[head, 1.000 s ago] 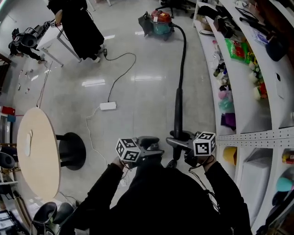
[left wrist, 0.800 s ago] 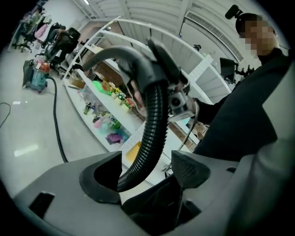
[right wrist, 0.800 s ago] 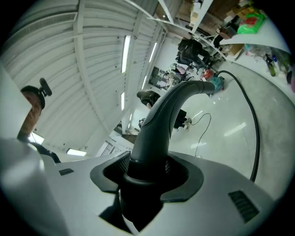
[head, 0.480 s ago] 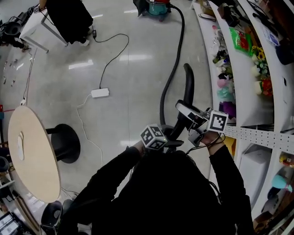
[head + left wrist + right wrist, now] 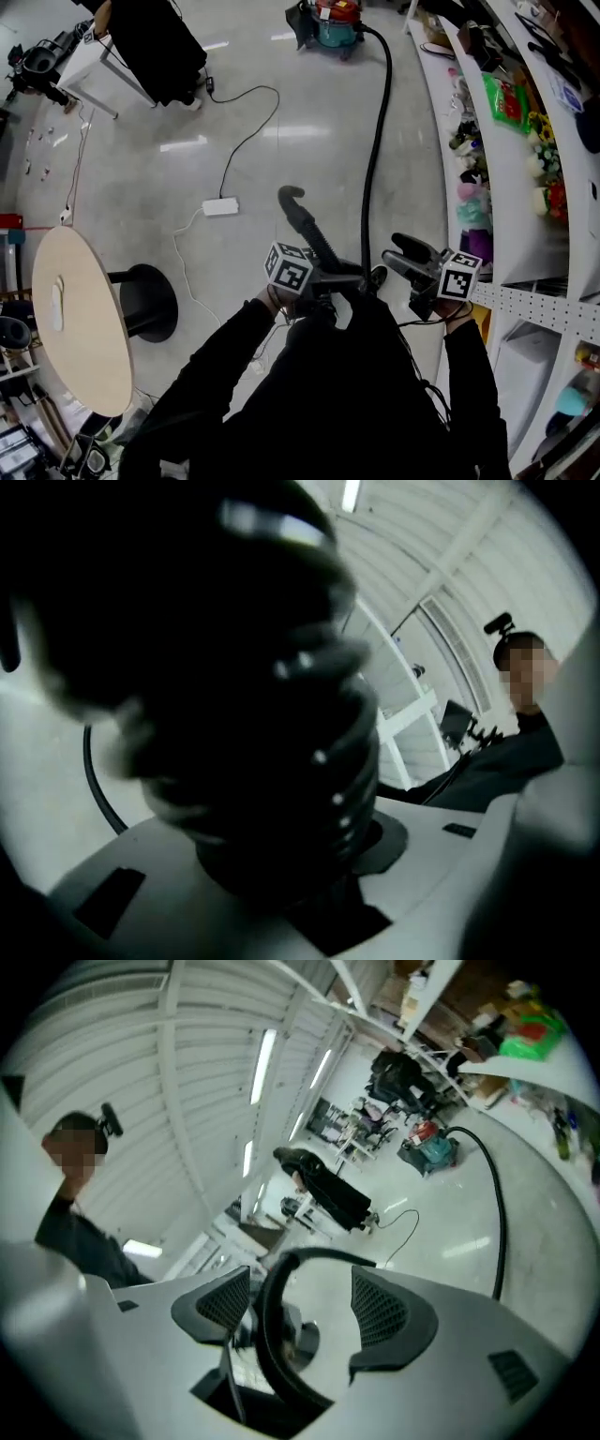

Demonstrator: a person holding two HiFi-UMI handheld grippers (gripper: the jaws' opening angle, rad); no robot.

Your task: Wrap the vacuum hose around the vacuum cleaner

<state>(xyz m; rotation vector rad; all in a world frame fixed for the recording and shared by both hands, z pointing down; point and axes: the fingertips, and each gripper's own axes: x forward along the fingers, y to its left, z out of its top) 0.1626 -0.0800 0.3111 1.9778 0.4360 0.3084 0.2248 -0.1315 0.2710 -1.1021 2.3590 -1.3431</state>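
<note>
Hose [image 5: 378, 122] | my left tongs [image 5: 342, 278] just closing, clamped on it | my right tongs [image 5: 405, 251] just opening, gripping nothing | I regrip further along, then coil toward vacuum cleaner [image 5: 333, 23].

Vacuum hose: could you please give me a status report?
Left claw just closing, shut on the hose. Right claw just opened, thin black loop loose between its jaws. Hose runs out to vacuum cleaner, not wrapped. Power strip lies aside.

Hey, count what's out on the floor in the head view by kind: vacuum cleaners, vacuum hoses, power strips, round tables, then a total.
vacuum cleaner: 1
vacuum hose: 1
power strip: 1
round table: 1
Total: 4
</note>
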